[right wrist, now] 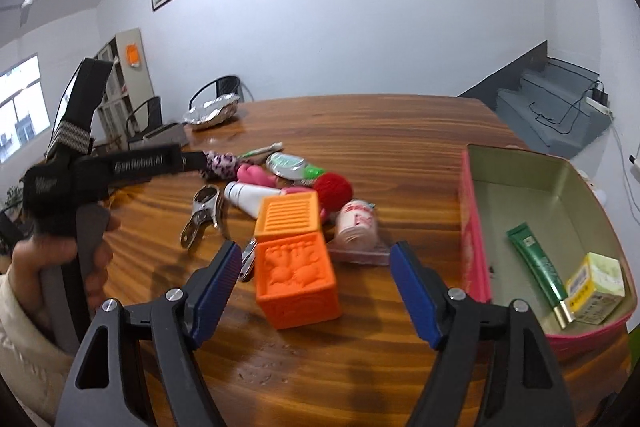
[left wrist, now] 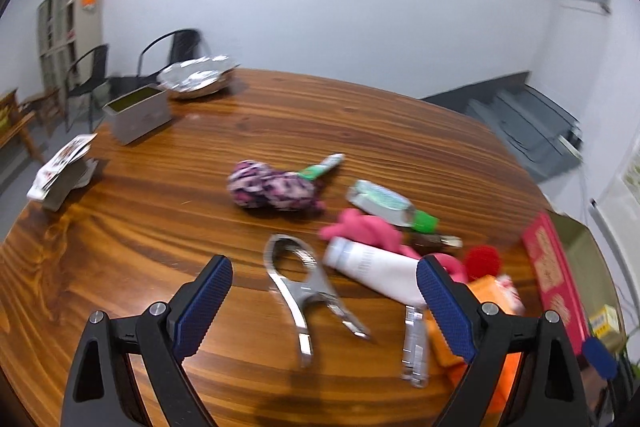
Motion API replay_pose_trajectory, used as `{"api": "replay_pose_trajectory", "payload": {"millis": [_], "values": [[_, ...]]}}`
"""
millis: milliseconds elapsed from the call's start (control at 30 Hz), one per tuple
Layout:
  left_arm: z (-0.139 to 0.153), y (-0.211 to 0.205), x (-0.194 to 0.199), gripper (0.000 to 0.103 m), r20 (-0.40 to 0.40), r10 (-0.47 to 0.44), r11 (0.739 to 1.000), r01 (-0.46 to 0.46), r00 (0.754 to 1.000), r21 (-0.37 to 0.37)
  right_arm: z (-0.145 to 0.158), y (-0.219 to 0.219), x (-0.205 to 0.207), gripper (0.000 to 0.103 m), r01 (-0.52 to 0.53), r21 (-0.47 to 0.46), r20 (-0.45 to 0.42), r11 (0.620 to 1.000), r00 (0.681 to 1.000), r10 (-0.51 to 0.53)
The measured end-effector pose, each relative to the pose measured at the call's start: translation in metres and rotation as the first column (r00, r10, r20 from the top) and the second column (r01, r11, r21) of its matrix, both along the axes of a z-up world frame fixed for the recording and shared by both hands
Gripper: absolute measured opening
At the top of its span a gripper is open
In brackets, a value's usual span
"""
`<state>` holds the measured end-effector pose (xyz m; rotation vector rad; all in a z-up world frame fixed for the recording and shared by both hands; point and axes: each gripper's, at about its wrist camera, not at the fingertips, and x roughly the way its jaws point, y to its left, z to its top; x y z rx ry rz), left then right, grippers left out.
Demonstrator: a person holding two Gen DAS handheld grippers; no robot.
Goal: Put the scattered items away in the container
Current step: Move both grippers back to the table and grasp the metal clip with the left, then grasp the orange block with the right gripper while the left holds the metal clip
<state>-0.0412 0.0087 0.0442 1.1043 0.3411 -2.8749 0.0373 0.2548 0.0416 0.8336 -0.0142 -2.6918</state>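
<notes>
Orange cube between the right gripper's spread fingers.

gripper: black frame | blue ribbed pads | silver screws | cream sleeve

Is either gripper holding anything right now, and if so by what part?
Nothing is held. The left gripper and right gripper are both open over the table.
</notes>
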Motion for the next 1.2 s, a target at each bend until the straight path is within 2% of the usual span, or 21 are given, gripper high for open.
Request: {"api": "replay_pose_trajectory", "payload": {"millis": [133,300,500,733,800,867,900,967,1033,1200], "values": [[-0.011,-0.01,-0.007,0.095,0.04,0.026,1.0,-0.026,0.999,-0.007,-0.003,-0.002,-0.001,0.08,-0.003,0.0,0.017,1.0,1.0,0.003],[-0.027,0.002,-0.015,0.095,0.095,0.009,0.999,-0.004,0.995,-0.052,-0.004,-0.001,-0.004,0.08,0.004,-0.009,0.032,1.0,0.999,-0.003],[-0.046,0.016,-0.027,0.095,0.144,0.017,0.989,0.004,0.989,-0.145,-0.005,-0.003,-0.002,0.081,0.001,-0.004,0.032,1.0,0.999,0.0],[-0.057,0.005,-0.033,0.095,0.18,0.068,0.988,-0.042,0.981,-0.147,-0.006,-0.005,-0.001,0.081,-0.001,0.008,0.033,1.0,0.999,0.0],[-0.058,0.001,-0.034,0.086,0.187,0.083,0.988,-0.056,0.979,-0.145,-0.007,-0.004,-0.002,0.081,0.003,0.007,0.037,1.0,0.999,-0.003],[-0.063,-0.005,-0.036,0.056,0.217,0.082,0.991,-0.058,0.973,-0.117,-0.008,-0.004,-0.003,0.081,0.007,0.006,0.041,1.0,0.999,-0.007],[-0.065,-0.007,-0.037,0.051,0.226,0.083,0.993,-0.061,0.971,-0.105,-0.008,-0.003,-0.003,0.081,0.008,0.006,0.042,1.0,0.999,-0.008],[-0.065,-0.01,-0.036,0.05,0.228,0.09,0.992,-0.068,0.97,-0.103,-0.009,-0.003,-0.003,0.081,0.009,0.006,0.043,1.0,0.999,-0.01],[-0.065,-0.011,-0.035,0.04,0.226,0.089,0.993,-0.069,0.97,-0.095,-0.009,-0.004,-0.003,0.081,0.008,0.01,0.044,1.0,0.999,-0.009],[-0.062,-0.011,-0.034,0.039,0.218,0.075,0.995,-0.058,0.973,-0.08,-0.012,-0.007,-0.004,0.081,0.002,0.02,0.053,1.0,0.999,-0.003]]}}
